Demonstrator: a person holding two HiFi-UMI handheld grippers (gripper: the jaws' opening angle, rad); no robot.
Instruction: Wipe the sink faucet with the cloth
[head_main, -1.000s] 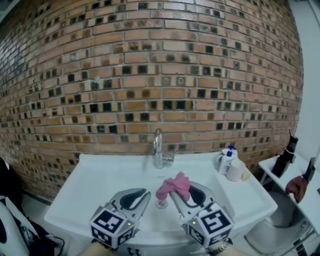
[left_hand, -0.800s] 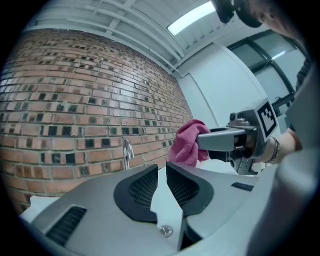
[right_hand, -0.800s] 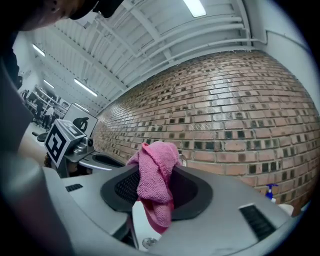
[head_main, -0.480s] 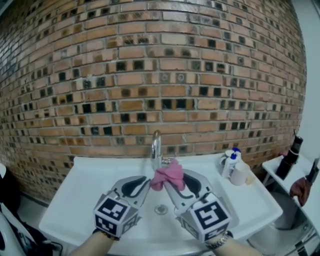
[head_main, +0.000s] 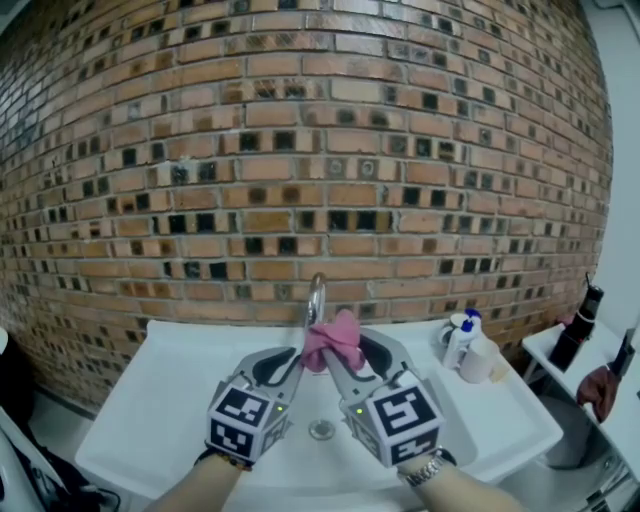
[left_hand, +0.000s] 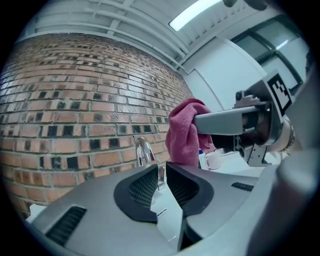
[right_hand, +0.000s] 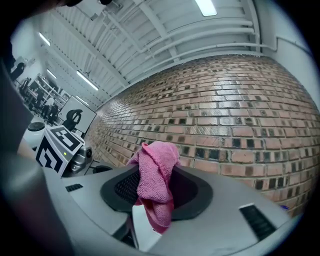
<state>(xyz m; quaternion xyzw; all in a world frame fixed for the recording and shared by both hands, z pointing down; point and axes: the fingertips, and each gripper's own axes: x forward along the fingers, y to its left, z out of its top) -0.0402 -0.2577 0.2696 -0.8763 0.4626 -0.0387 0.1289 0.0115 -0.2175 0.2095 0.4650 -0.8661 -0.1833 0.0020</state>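
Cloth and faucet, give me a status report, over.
Right gripper shut on pink cloth. Left gripper shut, empty, alongside. Cloth up by the faucet, contact unclear. Nothing between them.

The right gripper (right_hand: 159, 196) held a pink cloth (right_hand: 156, 170) pinched between its jaws, the cloth bunched above them. A brick wall (right_hand: 240, 130) stood far behind, a marker cube (right_hand: 56, 145) at left.

Your left gripper (head_main: 296, 356) and right gripper (head_main: 342, 346) wear smooth grey moulded shells, with black ribbed pads (left_hand: 145, 187) lining the jaws. Each carries a cube of black-and-white square markers, the left cube (head_main: 245, 420) and the right cube (head_main: 400, 420), with a small green light (head_main: 358, 410) alongside. A metal watch band (head_main: 430, 463) circles your right wrist.
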